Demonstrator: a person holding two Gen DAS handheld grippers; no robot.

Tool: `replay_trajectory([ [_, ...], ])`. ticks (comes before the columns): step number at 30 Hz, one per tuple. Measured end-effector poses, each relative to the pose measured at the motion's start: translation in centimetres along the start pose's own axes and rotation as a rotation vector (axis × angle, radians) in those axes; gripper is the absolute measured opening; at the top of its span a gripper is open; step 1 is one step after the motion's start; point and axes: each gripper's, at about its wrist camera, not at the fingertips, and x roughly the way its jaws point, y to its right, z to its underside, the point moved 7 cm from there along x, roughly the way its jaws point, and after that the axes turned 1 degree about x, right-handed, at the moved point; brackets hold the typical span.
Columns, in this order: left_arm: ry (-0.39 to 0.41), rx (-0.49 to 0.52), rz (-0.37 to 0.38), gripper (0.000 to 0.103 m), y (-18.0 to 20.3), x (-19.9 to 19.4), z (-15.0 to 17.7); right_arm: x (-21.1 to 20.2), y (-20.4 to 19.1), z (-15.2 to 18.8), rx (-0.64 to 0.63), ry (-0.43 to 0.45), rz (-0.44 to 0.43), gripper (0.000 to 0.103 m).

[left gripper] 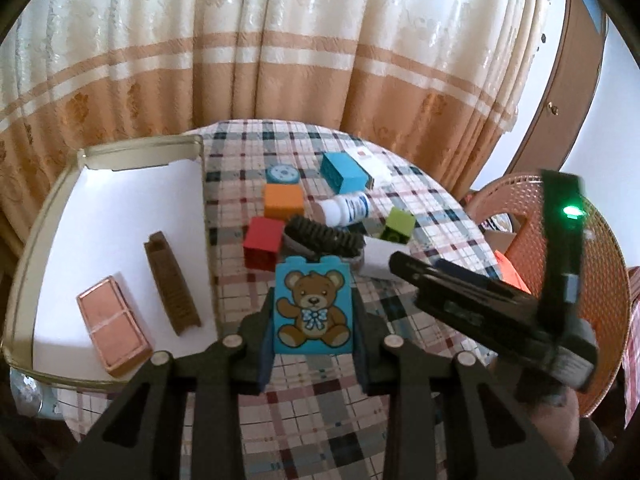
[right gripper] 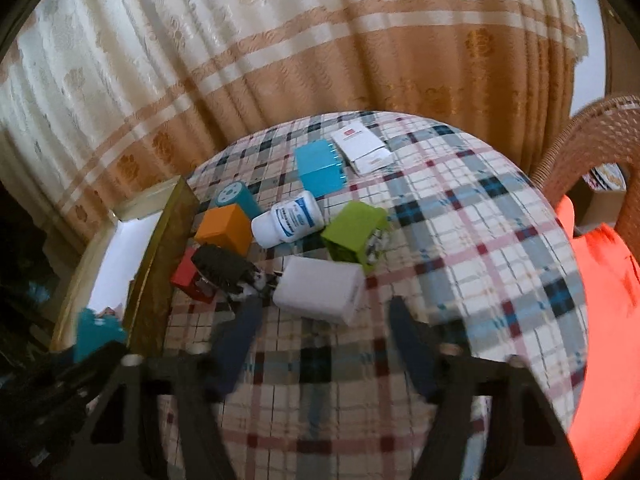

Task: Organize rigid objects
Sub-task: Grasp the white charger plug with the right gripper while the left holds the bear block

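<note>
The left gripper [left gripper: 314, 312] pinches a blue bear block [left gripper: 311, 306] between its pads, the block upright with the teddy picture facing the camera, held above the plaid tablecloth [left gripper: 320, 408] just right of the tray [left gripper: 24, 272]. In the white-floored tray lie a pink flat case [left gripper: 114, 326] and a brown comb-like bar [left gripper: 172, 286], side by side and apart.

The right gripper [right gripper: 324, 316] stands with its jaws apart — nothing pressed between them — and its tips sit just short of a white box [right gripper: 320, 290] on the cloth. No earlier picture is given, so only that spread stance can be told.

Beyond the white box cluster the other pieces: a green block [right gripper: 352, 234], a white pill bottle [right gripper: 288, 220] lying on its side, an orange block [right gripper: 224, 230], a red block [right gripper: 188, 276], a dark brush [right gripper: 222, 268] leaning against the red one, a teal cylinder [right gripper: 234, 196], a blue block [right gripper: 320, 170] and a white leaflet [right gripper: 362, 148] farthest back. The brush's near end is blurred; it seems to touch the white box.
</note>
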Motion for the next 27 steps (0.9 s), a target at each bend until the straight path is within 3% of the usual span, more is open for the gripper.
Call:
replay_trajectory([
  [5,0.022,-0.006,-0.007,0.031,-0.6,-0.7,-0.3,2.6,-0.5,0.0,0.005,-0.075,0.023,0.058],
  [14,0.029,-0.048,-0.008,0.031,-2.2,-1.5,0.0,4.4,-1.1,-0.5,-0.034,-0.091,0.089,0.060],
  [27,0.019,-0.094,0.008,0.031,-3.4,-1.7,0.7,0.8,0.1,0.8,0.005,-0.059,0.075,0.057],
])
